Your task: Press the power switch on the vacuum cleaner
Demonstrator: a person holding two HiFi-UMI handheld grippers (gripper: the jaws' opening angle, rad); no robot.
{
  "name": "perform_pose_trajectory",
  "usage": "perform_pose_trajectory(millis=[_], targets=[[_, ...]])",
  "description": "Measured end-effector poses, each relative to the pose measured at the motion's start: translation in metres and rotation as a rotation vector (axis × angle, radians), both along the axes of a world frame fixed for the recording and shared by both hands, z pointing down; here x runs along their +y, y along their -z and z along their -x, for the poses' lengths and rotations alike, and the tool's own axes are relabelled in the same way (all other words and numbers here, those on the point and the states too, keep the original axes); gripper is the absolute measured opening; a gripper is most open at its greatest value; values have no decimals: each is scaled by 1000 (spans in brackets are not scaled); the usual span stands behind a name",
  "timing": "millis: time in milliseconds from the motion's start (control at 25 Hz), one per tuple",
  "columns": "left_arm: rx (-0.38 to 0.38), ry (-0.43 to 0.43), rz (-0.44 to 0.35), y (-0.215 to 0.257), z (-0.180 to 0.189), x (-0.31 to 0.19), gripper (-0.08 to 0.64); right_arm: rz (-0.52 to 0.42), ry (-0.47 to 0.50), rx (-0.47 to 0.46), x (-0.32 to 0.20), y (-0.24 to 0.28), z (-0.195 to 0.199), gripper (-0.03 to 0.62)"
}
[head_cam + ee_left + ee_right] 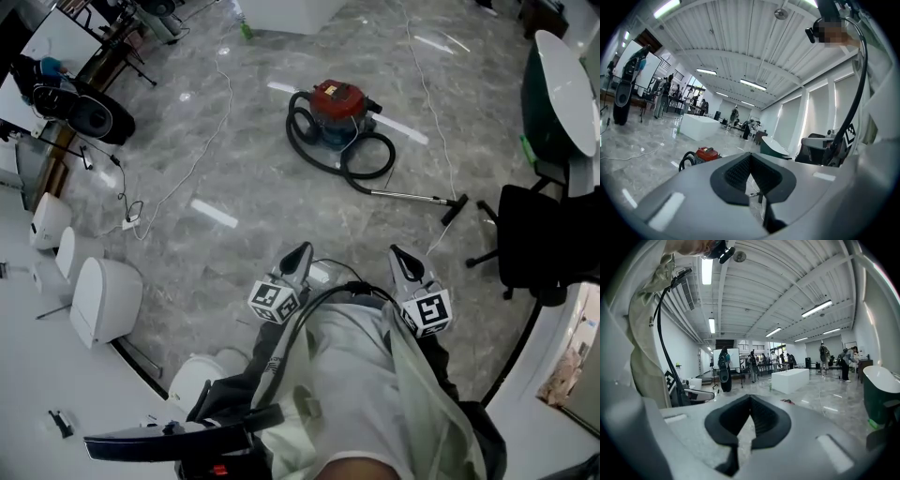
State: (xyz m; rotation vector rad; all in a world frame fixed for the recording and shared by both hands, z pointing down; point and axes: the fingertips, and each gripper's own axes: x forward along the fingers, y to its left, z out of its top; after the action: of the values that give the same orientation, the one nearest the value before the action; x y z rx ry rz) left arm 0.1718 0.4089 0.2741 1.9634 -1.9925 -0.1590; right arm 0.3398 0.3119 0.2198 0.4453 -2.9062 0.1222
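Observation:
The red vacuum cleaner (pixel 336 105) sits on the grey marble floor well ahead of me, its black hose (pixel 349 161) coiled around it. Its metal wand (pixel 412 196) runs right to a floor head (pixel 455 208). No switch can be made out at this distance. My left gripper (pixel 302 250) and right gripper (pixel 397 251) are held close to my body, far short of the vacuum, both shut on nothing. The vacuum cleaner (pixel 706 153) shows small and distant in the left gripper view, above the shut left gripper (pixel 750 155). The right gripper (pixel 750 397) points across the hall.
A black office chair (pixel 536 246) and a green round table (pixel 561 84) stand at the right. White rounded fixtures (pixel 103 300) line the left edge, with a black speaker (pixel 89 114) behind them. Cables (pixel 202 150) trail over the floor. A white block (pixel 697 126) and several people stand far off.

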Motion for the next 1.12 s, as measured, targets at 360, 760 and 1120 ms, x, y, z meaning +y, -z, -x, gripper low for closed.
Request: perform_pose_trajectory(millis=[360,760,1120], targets=[[-22,30,-15,16,-9,-13,5,40,1,5,-27,-16,-3,2],[69,39,28,-22,61,-58,5,81,22,82,-54,-42,67,2],[126,-2,26,-24,237,-128,5,92,-14,158,-121,-49,236,2]])
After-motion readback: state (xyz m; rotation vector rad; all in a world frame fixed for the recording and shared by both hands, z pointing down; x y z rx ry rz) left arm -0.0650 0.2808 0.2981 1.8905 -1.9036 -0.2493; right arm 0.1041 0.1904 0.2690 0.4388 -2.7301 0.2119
